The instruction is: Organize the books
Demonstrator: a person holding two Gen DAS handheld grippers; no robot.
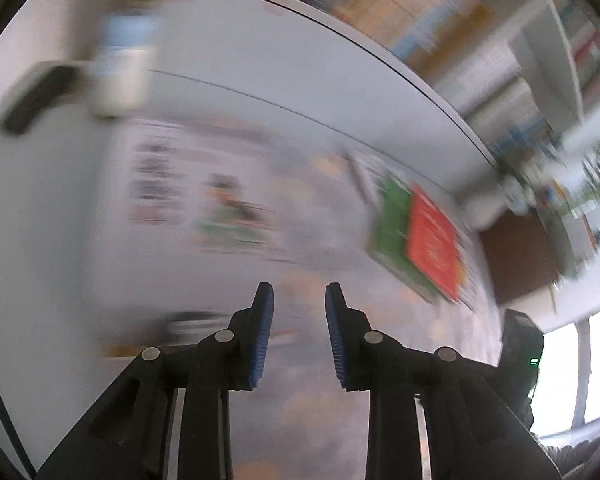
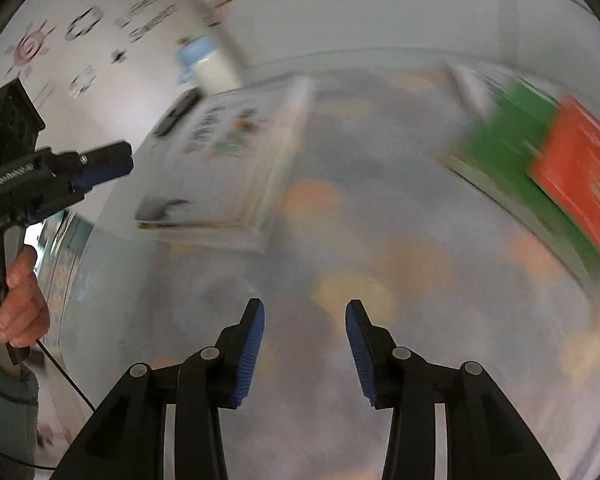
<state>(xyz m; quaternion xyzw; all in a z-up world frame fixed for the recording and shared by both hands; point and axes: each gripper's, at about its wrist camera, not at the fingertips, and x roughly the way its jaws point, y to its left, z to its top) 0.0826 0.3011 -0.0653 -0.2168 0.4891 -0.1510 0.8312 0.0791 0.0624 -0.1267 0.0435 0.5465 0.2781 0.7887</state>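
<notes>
The table (image 2: 400, 40) lay below and ahead of both claws, its surface too blurred to read. Ahead and to the left of your right gripper (image 2: 305, 354) sat a stack of white books (image 2: 240, 160); ahead and to its right lay the green book (image 2: 512, 136) with the red book (image 2: 580, 184) on top. A pale bottle (image 2: 212, 68) stood beyond the white stack. Your left gripper (image 1: 299, 334) pointed down with the white stack ahead and the coloured pair to its right. Both claws stood slightly apart with nothing between the pads. In my judgement you were between grasps; the next move calls for choosing one book and lining up on its edge.
</notes>
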